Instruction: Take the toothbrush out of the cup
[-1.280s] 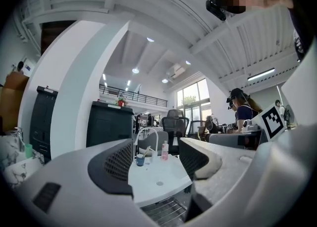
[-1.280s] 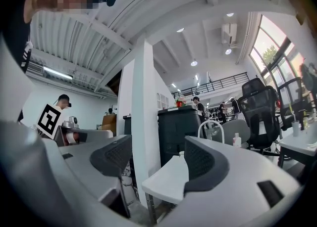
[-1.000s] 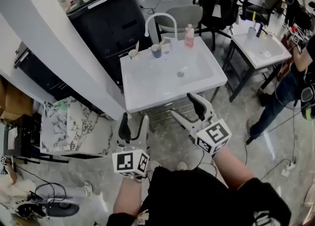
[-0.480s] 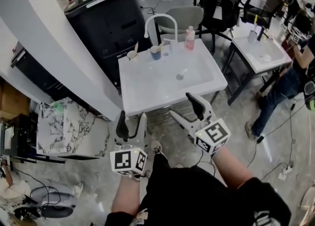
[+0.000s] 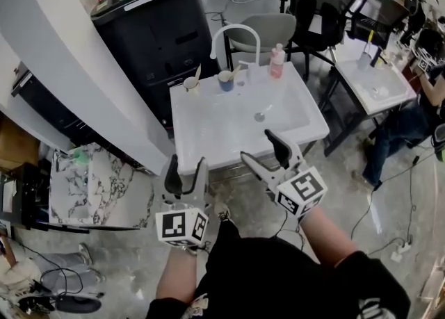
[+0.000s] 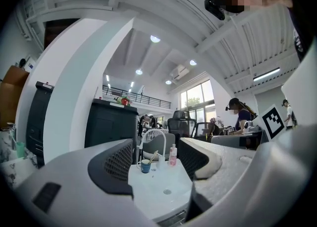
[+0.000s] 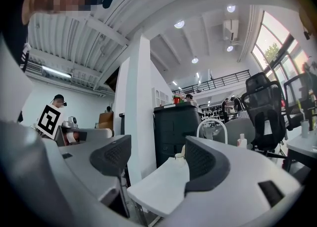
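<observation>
**Jaws spread on both grippers, toothbrush in its cup at the sink's back edge**

Head view: both pairs stand open with nothing between them. I'm holding the left gripper (image 5: 186,170) and the right gripper (image 5: 259,146) low, in front of the near edge of the sink (image 5: 229,123) and well apart from everything on it. I judge I'm simply not within reach yet. The blue cup (image 5: 226,81) sits on the back edge just left of the tap (image 5: 235,31), and its toothbrush (image 5: 237,72) leans out to the right. A pale cup (image 5: 190,85) with a brush (image 5: 197,73) of its own stands toward the back left corner. A pink bottle (image 5: 277,62) stands right of the tap.

Left gripper view: the jaws are wide apart and frame the whole sink. The blue cup (image 6: 145,166) shows far off in the gap between them. I read that as lining this gripper up for the approach.

Right gripper view: the jaws are parted and empty, and the camera looks across a front corner of the sink. The pale cup (image 7: 179,158) peeks out just beside the right-hand jaw. I'd guess this gripper is angled to steady a cup, though I can't tell which.
</observation>
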### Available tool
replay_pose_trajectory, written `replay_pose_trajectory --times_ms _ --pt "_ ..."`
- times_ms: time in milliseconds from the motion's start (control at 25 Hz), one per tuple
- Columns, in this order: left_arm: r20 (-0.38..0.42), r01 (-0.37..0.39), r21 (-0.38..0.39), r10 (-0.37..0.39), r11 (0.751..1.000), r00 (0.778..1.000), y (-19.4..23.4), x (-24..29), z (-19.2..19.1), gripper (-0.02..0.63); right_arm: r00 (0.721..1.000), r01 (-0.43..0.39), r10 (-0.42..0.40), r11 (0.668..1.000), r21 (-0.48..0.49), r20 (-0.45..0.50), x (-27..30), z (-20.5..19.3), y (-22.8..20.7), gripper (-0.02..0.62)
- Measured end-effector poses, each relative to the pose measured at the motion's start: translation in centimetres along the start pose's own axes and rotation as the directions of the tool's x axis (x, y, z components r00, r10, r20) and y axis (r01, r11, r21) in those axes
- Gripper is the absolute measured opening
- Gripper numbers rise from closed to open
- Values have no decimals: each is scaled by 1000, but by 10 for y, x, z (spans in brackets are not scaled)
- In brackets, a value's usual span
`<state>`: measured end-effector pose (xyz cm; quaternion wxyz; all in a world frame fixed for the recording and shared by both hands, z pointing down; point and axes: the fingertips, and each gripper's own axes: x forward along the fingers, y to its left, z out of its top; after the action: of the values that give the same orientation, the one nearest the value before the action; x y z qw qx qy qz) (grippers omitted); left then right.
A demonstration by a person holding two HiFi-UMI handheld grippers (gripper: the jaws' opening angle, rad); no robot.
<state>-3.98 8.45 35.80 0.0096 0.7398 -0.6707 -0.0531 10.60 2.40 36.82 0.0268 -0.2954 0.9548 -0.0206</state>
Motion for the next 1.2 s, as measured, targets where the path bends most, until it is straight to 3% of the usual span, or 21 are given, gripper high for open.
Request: replay_pose_trajectory --times_ms 600,1200 --pt "-38 52 -42 -54 998 998 88 114 -13 273 993 111 -109 993 51 -40 119 -16 -70 327" --pt "-58 101 -91 -107 991 993 183 208 -29 273 966 249 -239 963 104 -99 228 -45 -125 327"
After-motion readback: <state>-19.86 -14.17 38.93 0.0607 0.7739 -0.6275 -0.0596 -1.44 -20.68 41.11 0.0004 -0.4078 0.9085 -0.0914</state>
